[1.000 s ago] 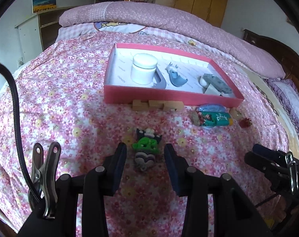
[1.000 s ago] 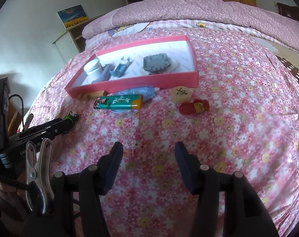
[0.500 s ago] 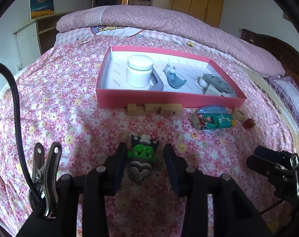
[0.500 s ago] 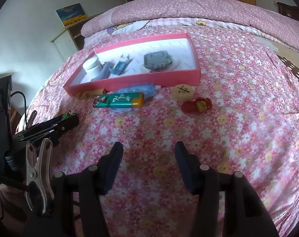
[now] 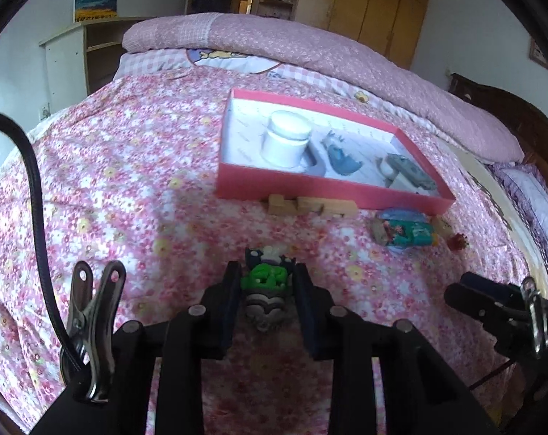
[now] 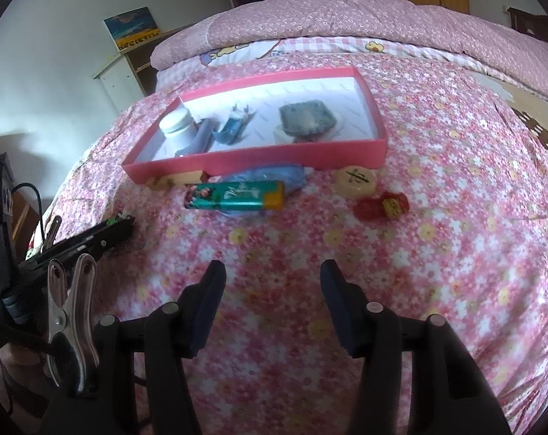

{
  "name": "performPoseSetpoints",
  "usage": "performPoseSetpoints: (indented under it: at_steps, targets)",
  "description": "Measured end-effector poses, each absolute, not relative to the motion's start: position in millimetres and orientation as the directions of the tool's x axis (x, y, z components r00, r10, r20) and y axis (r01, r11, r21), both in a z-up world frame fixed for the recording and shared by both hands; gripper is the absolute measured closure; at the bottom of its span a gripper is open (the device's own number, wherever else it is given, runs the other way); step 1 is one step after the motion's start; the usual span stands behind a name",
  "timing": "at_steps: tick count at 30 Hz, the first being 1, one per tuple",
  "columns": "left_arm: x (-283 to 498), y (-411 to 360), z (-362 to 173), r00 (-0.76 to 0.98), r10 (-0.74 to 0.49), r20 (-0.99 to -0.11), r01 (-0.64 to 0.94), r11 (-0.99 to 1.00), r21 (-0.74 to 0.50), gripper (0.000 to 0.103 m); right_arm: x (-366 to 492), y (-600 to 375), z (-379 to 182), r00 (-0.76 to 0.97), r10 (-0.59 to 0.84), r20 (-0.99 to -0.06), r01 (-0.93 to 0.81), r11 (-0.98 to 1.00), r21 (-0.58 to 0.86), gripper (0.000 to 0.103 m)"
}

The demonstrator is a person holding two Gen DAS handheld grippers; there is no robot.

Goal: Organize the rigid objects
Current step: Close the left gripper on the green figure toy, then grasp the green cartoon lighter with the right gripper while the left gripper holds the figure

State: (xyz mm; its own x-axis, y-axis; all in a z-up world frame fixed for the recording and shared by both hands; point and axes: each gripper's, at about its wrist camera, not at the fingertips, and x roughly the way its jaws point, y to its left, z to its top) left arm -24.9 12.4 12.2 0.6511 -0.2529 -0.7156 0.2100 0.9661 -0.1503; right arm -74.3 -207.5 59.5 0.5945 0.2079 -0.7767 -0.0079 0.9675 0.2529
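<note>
My left gripper (image 5: 267, 278) is shut on a small green, black and grey toy figure (image 5: 267, 286), its fingers pressed on both sides of it just above the flowered bedspread. The pink tray (image 5: 324, 185) lies farther back and holds a white jar (image 5: 285, 138), a blue-grey toy (image 5: 341, 154) and a grey block (image 5: 409, 170). My right gripper (image 6: 272, 275) is open and empty over bare bedspread. Ahead of it lie a green box (image 6: 234, 195), a round cream piece (image 6: 356, 180) and a red toy (image 6: 380, 207).
Wooden blocks (image 5: 310, 206) lie against the tray's near wall. A blue wrapped item (image 6: 274, 177) sits behind the green box. The left gripper's fingers (image 6: 103, 232) show at the right wrist view's left edge. A rolled quilt (image 5: 310, 47) lies across the bed's far end.
My left gripper moved forward around the toy figure and closed on it. The right gripper stayed open and hardly moved.
</note>
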Motion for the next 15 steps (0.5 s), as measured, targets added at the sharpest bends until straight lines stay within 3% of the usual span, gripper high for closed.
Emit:
performPoseSetpoints:
  at_steps: [2, 6, 15]
  targets:
    - [-25.7, 15.4, 10.1, 0.656, -0.267, -0.706, 0.209, 0.963, -0.17, 0.073, -70.2, -201.3, 61.3, 0.599, 0.205, -0.774, -0.016, 0.969, 0.245, 0.041]
    - [-27.6, 14.6, 8.9, 0.666, -0.262, -0.699, 0.21, 0.964, -0.161, 0.073, -59.3, -191.1, 65.0, 0.62, 0.194, -0.76, -0.012, 0.971, 0.239, 0.016]
    - [-30.6, 17.6, 6.8, 0.678, -0.28, -0.68, 0.218, 0.96, -0.178, 0.073, -27.1, -171.8, 58.2, 0.614, 0.147, -0.776, 0.055, 0.972, 0.228, 0.005]
